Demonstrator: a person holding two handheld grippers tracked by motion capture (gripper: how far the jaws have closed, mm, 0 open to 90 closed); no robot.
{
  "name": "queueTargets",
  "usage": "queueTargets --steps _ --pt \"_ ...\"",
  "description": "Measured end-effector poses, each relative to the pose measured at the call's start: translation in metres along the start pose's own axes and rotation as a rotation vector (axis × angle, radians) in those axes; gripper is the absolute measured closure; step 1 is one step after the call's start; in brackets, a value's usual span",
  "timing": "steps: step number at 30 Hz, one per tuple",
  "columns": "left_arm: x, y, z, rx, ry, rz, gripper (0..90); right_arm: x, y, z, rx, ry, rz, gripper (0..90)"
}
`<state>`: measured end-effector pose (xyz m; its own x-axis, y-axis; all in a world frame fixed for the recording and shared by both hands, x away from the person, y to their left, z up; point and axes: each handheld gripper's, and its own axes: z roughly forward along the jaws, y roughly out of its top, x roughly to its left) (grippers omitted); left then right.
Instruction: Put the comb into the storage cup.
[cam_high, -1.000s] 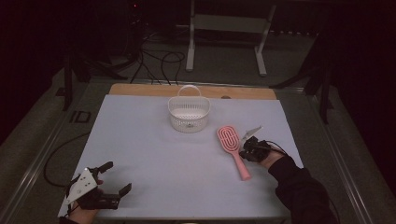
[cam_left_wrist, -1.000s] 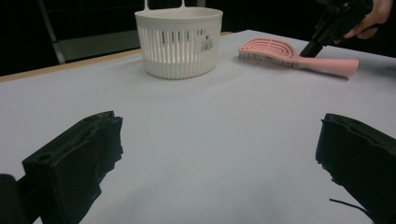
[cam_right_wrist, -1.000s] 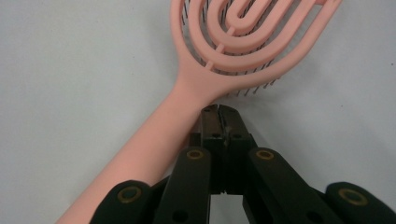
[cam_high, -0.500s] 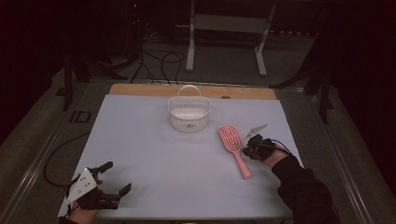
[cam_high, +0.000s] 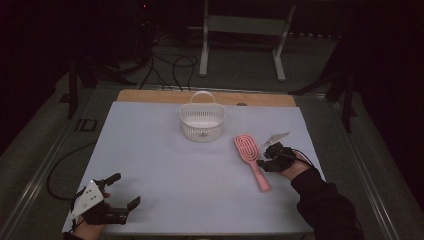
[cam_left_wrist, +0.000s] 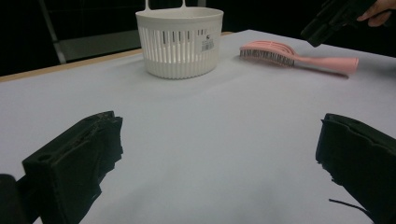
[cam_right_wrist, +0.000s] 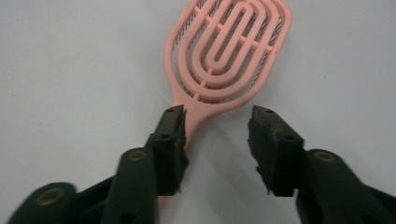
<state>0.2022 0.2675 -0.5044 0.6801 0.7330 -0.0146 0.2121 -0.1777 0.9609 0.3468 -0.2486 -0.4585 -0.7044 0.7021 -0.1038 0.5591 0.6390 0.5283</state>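
Note:
A pink hairbrush (cam_high: 248, 149) lies flat on the white table cover, right of centre, with its handle toward the person. My right gripper (cam_high: 268, 159) sits just right of the handle. In the right gripper view its jaws have just been opening and stand apart (cam_right_wrist: 217, 121). The brush handle (cam_right_wrist: 194, 114) runs down beside the left-hand jaw, and the pads do not press it. The brush head (cam_right_wrist: 229, 51) lies just ahead. My left gripper (cam_high: 126, 189) rests at the near left corner, open (cam_left_wrist: 219, 144), with nothing between its jaws.
A white slotted basket (cam_high: 202, 122) with a handle stands at the back middle, also visible as the basket (cam_left_wrist: 180, 42) from the left gripper. The white cover (cam_high: 165, 160) ends in a wooden strip at the far edge. Cables and a metal stand lie on the floor beyond.
The right hand has shifted slightly to the right beside the brush handle. The brush lies in about the same place. The left hand has kept still.

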Motion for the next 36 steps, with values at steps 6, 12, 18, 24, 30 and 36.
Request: queueTargets --steps 6,12,18,24,30,36 --pt "0.0004 -0.0002 0.0 -0.001 0.0 -0.004 0.1 0.0028 0.003 -0.0062 -0.014 0.008 0.037 37.3" --pt "0.0002 -0.0002 0.0002 0.001 0.001 -0.004 0.1 0.0015 0.0042 -0.0098 -0.028 0.026 0.086 19.3" --pt "0.0006 -0.0003 0.0002 0.003 0.002 -0.005 0.1 0.0068 0.005 -0.0065 0.001 0.025 0.115 8.6" --pt "0.0005 -0.0003 0.0 0.006 0.002 -0.003 0.1 0.0095 0.0043 -0.0033 0.0 0.031 0.151 7.5" --pt "0.0009 -0.0003 -0.0003 0.005 0.003 -0.005 0.1 0.0089 0.0049 -0.0028 -0.004 0.061 0.185 8.1" --pt "0.0003 -0.0003 -0.0003 0.004 0.003 -0.004 0.1 0.0011 0.0064 -0.0049 -0.027 0.091 0.276 8.1"
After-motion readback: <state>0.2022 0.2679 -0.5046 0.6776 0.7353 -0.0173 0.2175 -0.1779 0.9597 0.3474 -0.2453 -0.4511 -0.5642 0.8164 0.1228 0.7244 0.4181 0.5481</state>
